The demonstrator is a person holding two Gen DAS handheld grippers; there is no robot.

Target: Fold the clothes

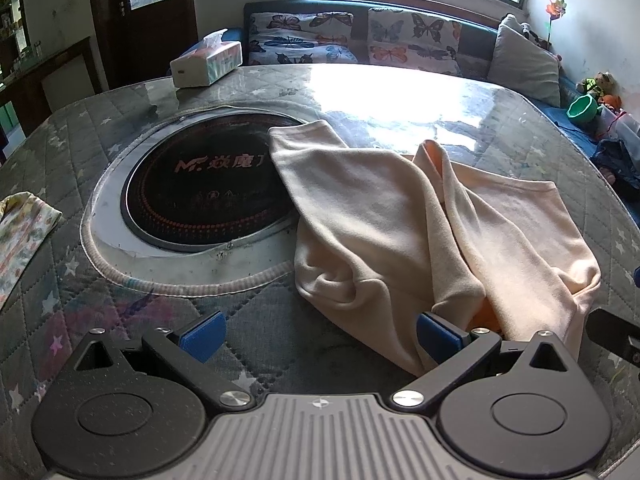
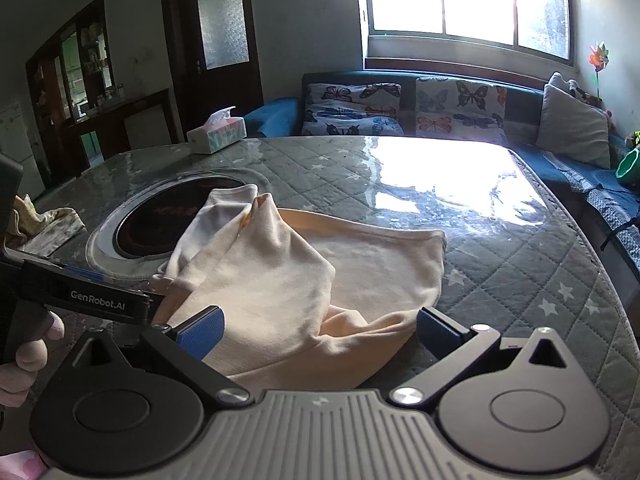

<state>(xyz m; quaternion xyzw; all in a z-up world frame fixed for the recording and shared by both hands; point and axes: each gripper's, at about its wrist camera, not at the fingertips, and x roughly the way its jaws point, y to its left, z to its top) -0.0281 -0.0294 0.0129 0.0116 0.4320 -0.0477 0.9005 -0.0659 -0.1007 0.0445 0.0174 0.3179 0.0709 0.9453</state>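
Note:
A pale peach garment (image 1: 420, 232) lies crumpled on the quilted table, one sleeve reaching over the round cooktop (image 1: 200, 184). My left gripper (image 1: 320, 336) is open just in front of the garment's near edge, its right blue pad (image 1: 436, 336) touching the cloth. In the right wrist view the same garment (image 2: 288, 280) lies bunched, a sleeve (image 2: 224, 208) pointing away. My right gripper (image 2: 318, 332) is open over the garment's near hem, nothing pinched. The left gripper's body (image 2: 80, 292) and the hand (image 2: 32, 356) that holds it show at the left.
A tissue box (image 1: 206, 62) stands at the table's far left. A floral cloth (image 1: 20, 236) lies at the left edge. A sofa with butterfly cushions (image 1: 360, 36) and a grey pillow (image 1: 524, 60) runs behind the table. Sun glare covers the far tabletop (image 1: 400, 92).

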